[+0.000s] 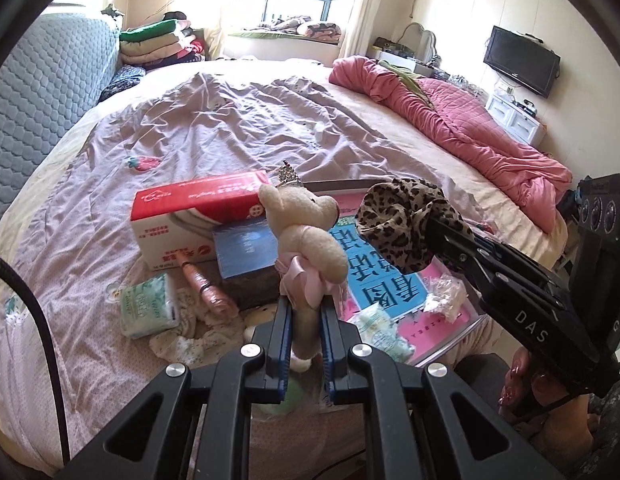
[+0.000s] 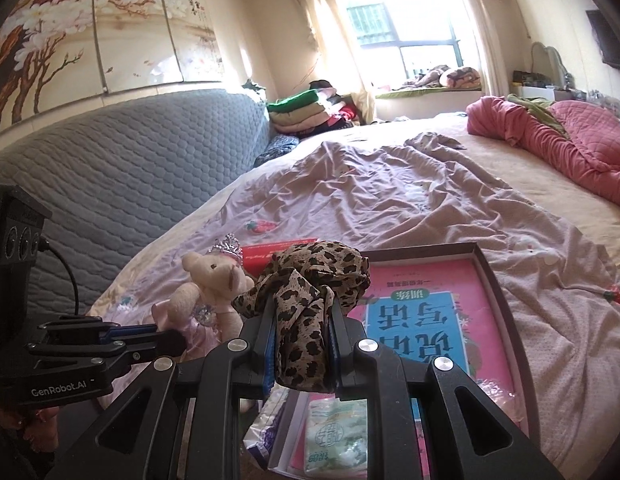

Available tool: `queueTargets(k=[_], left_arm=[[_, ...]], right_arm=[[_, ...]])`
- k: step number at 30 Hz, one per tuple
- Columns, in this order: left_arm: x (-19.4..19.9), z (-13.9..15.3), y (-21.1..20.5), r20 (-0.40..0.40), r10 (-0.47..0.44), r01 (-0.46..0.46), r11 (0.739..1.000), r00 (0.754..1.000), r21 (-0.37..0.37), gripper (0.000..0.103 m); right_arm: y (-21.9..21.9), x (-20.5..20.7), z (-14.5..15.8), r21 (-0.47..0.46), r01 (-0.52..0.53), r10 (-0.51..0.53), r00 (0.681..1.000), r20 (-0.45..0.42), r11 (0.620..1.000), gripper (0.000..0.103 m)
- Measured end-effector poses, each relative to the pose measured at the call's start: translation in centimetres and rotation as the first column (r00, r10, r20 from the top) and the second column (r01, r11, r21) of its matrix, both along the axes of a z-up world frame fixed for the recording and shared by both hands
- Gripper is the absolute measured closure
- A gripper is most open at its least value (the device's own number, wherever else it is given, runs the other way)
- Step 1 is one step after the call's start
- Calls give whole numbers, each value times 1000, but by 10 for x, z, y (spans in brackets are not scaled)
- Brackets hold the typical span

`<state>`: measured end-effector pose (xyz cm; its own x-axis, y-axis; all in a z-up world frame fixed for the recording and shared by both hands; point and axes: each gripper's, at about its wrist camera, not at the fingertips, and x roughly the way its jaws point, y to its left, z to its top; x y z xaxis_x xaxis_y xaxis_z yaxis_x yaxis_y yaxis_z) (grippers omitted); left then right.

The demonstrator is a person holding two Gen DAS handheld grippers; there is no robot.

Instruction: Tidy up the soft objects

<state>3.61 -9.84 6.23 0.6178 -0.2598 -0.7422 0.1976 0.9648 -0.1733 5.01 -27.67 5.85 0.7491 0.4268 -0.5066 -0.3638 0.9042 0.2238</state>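
Left gripper clamped on plush bear; right gripper clamped on leopard-print scarf, both above cluttered bed, red box far left.

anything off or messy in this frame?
Yes. Hard items mixed into the soft pile: a red carton, a blue box and a pink workbook in a tray, with tissue packs strewn on the rumpled sheet. The plush bear hangs by one leg from the left tongs.
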Motion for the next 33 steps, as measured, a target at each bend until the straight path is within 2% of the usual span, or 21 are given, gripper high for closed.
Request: queueTargets(k=[13,25,33], left_arm=[[3,6,-22,21,-42,42,999,999,-13,90],[9,4,-43,13,-92,92,996,996,-20,90],[19,-4,-54,-8,-121,120,991,993,-54,90]], right_arm=[[-41,-1,12,33,128,-130,991,44,991,83],[-63,-5,15,49,202,-205,976,70,978,83],[-78,-1,9,70,240,-244,969,45,968,83]])
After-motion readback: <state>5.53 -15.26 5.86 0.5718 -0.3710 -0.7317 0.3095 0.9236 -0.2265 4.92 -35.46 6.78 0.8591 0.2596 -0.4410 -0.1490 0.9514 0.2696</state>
